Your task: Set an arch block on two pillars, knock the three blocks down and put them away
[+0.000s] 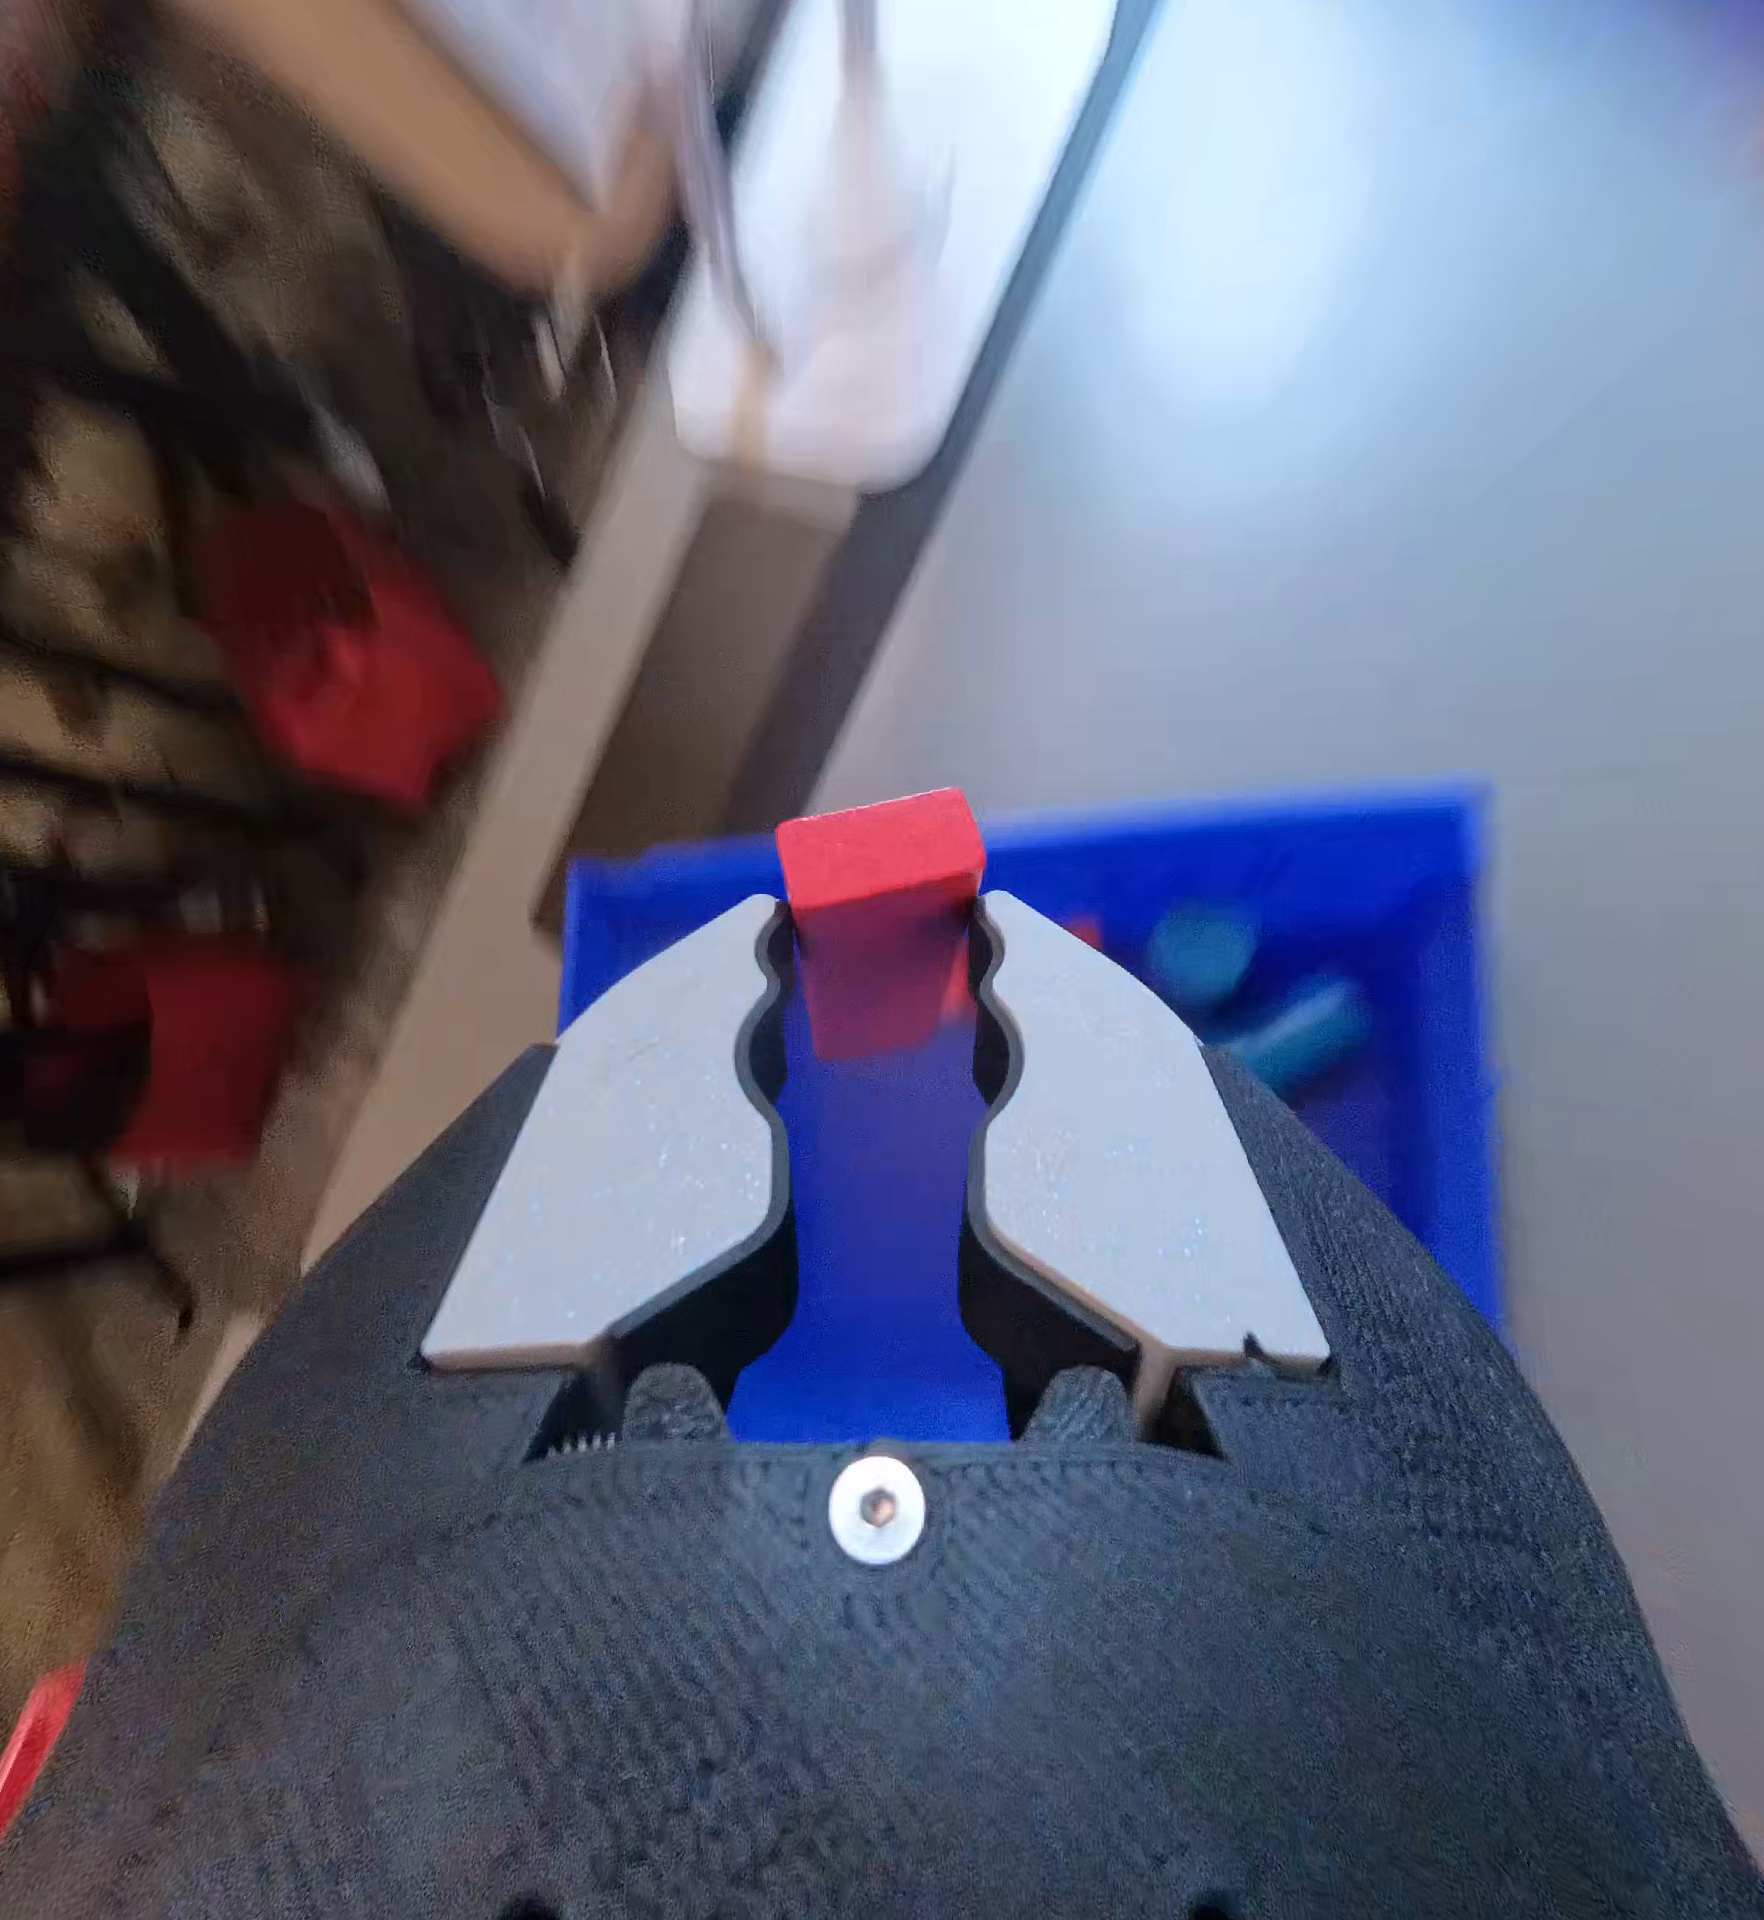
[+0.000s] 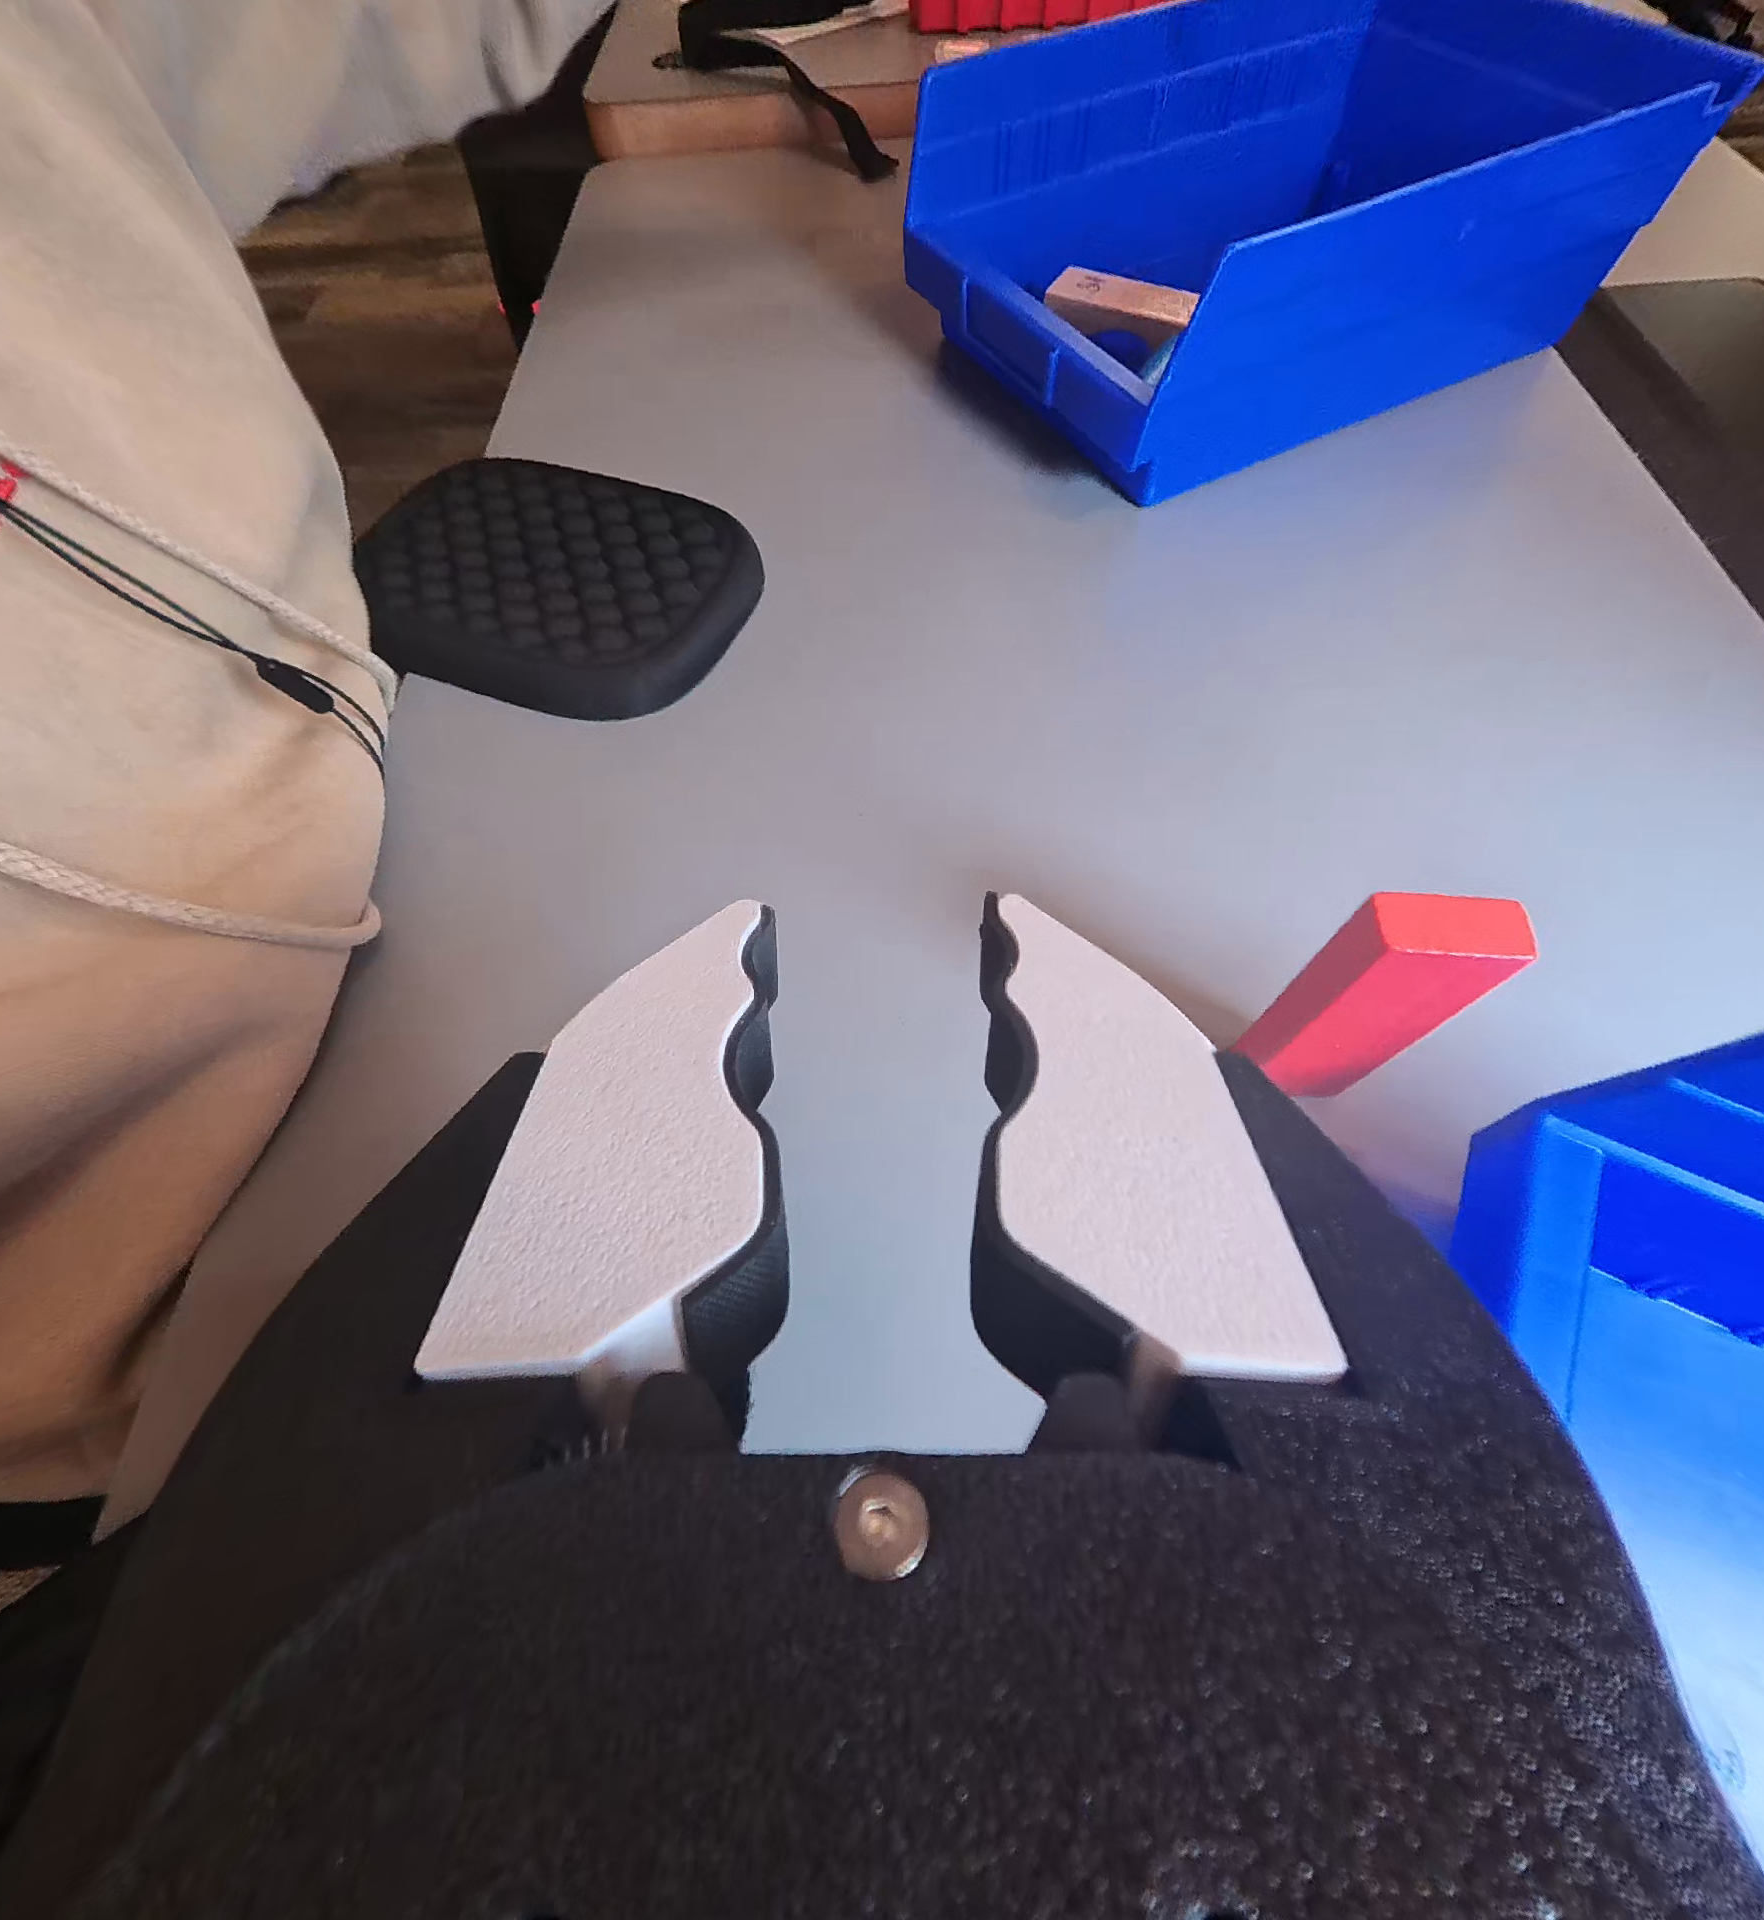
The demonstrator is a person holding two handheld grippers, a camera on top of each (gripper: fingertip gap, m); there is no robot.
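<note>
In the left wrist view my left gripper point(image 1: 878, 909) is shut on a red block point(image 1: 878, 914), held upright between the fingertips above a blue bin point(image 1: 1408, 935) that holds blue cylinder blocks point(image 1: 1273, 1008). In the right wrist view my right gripper point(image 2: 878, 914) is open and empty, low over the grey table point(image 2: 1065, 675). Another red block point(image 2: 1387, 987) lies on the table just right of the right finger. A large blue bin point(image 2: 1325, 239) at the back right holds a tan block point(image 2: 1117, 301).
A second blue bin point(image 2: 1667, 1226) stands at the right edge near the gripper. A black textured pad point(image 2: 556, 582) lies on the table's left side. A person in a beige top point(image 2: 78, 727) is at the left. The left wrist view's background is blurred, with red shapes point(image 1: 338, 655) beyond the table edge. The gap from one gripper's tips to the other's is roughly 40 centimetres.
</note>
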